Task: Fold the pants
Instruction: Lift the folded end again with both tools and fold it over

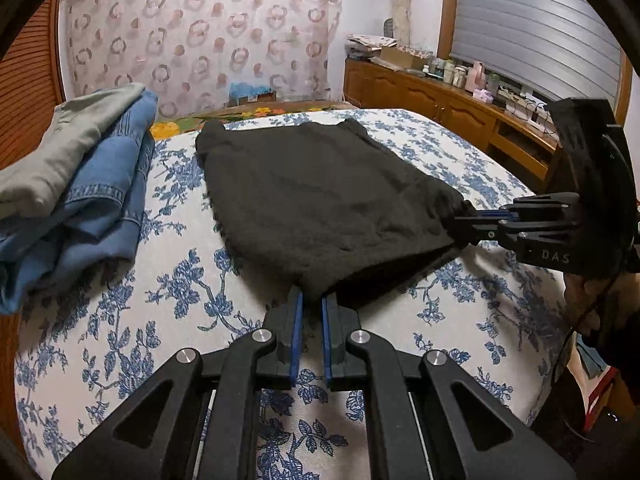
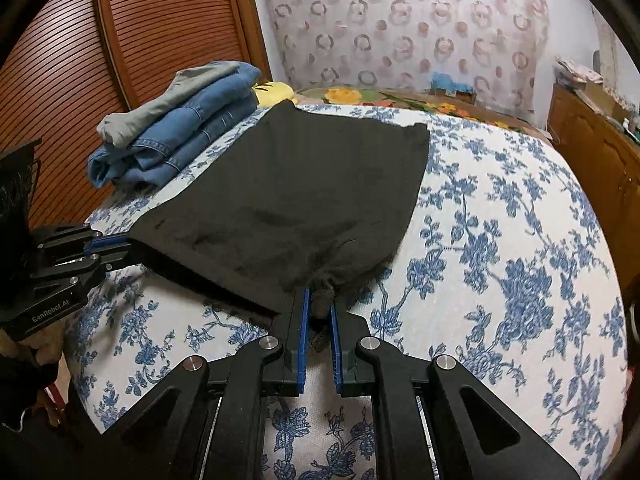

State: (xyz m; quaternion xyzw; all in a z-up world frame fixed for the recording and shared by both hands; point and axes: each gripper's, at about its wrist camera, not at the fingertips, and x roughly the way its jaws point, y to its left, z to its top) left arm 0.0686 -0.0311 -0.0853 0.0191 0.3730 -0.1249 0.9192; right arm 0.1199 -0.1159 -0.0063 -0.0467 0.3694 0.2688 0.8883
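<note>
The black pants lie folded into a broad panel on the floral bed. My left gripper is shut on the near left corner of the pants and lifts that edge slightly. My right gripper is shut on the near right corner, with bunched black fabric between its blue pads. Each gripper shows in the other's view: the right gripper at the right, the left gripper at the left. The pants also show in the right wrist view, with the far edge flat on the bed.
A stack of folded clothes, grey on top of blue jeans, sits on the bed's far left side. The blue floral bedspread covers the bed. A wooden cabinet with clutter stands at the right. A slatted wooden door is at the left.
</note>
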